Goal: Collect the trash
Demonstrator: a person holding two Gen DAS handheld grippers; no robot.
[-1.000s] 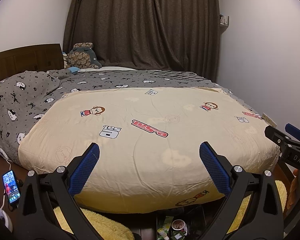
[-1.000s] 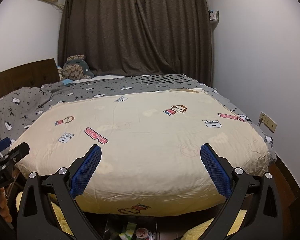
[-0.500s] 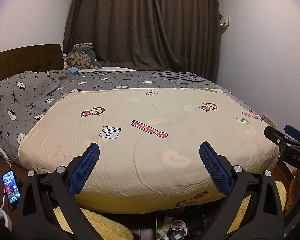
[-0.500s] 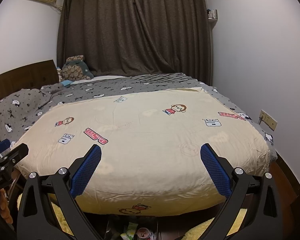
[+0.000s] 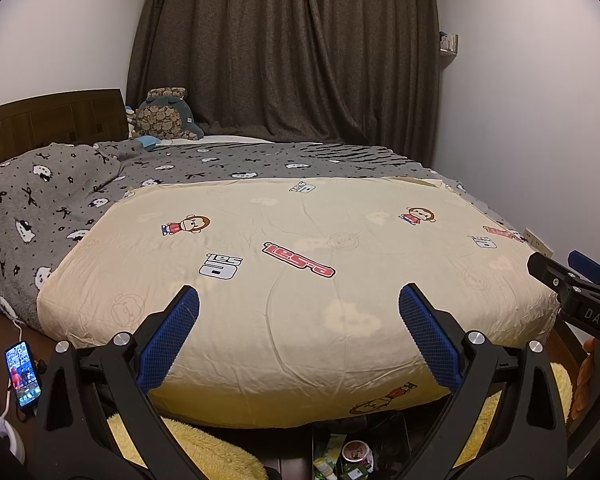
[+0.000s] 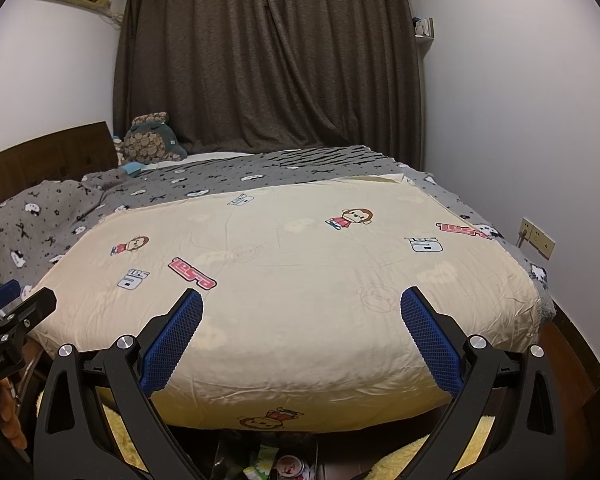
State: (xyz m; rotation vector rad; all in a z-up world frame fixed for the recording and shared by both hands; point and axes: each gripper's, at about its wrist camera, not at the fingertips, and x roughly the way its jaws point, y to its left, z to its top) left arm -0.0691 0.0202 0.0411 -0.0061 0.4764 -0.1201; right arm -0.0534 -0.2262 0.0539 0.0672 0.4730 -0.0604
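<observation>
Both grippers hang side by side at the foot of a bed, wide open and empty. My left gripper (image 5: 299, 304) faces the cream quilt (image 5: 300, 264). My right gripper (image 6: 301, 306) faces the same quilt (image 6: 300, 280). Trash lies on the dark floor below the bed's foot: a round can (image 5: 355, 451) with green wrappers (image 5: 327, 450) beside it. The can (image 6: 290, 466) and a green packet (image 6: 260, 465) also show at the bottom of the right wrist view. The right gripper shows at the left wrist view's right edge (image 5: 572, 276).
A lit phone on a white cable (image 5: 22, 372) lies on the floor at left. Yellow fluffy rugs (image 5: 204, 452) flank the trash. A grey patterned blanket (image 5: 60, 200), a plush toy (image 5: 164, 114), dark curtains and a wall socket (image 6: 537, 237) surround the bed.
Both views have risen and drifted very slightly; the grippers stay open and nothing was touched.
</observation>
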